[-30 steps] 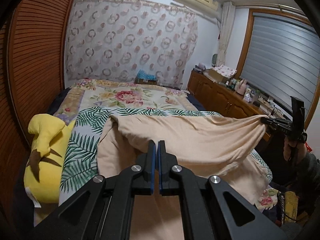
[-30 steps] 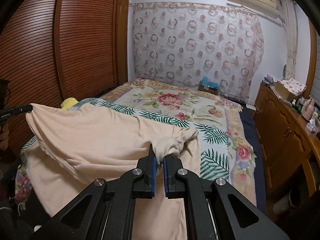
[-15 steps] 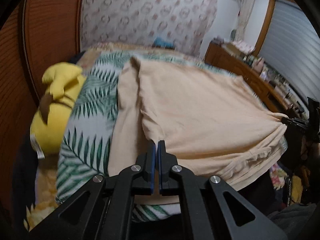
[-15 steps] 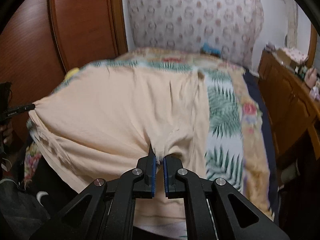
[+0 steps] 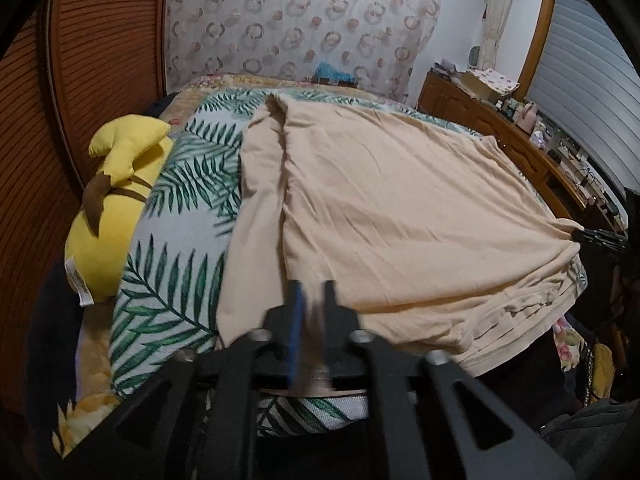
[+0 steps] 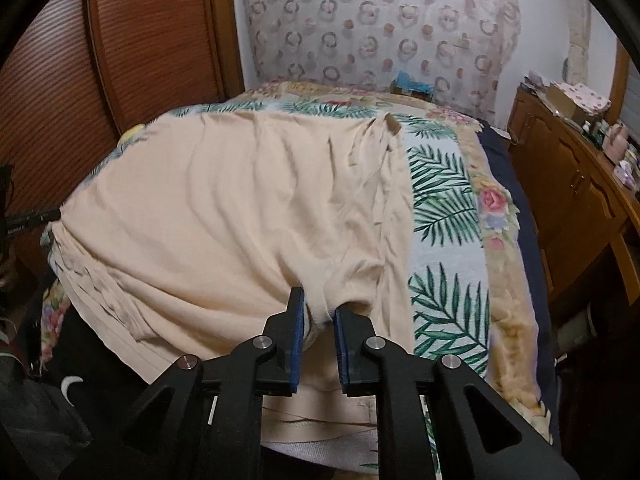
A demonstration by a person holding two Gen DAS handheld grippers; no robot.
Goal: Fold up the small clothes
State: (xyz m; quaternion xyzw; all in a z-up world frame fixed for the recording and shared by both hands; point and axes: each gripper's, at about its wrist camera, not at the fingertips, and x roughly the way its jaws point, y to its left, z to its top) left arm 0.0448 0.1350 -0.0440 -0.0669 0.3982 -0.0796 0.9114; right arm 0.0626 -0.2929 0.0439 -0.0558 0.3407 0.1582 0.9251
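Peach garment (image 5: 400, 208) folded flat on bed (image 5: 172, 216).

A peach garment (image 5: 400, 208) lies folded over, lightly creased, flat on the bedspread (image 5: 180, 184).

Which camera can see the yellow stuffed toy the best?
The left wrist view. There the yellow stuffed toy shows almost whole, lying at the bed's edge beside the peach shirt, with its brown parts and white tag. The right wrist view catches only a small yellow sliver past the shirt's far edge.
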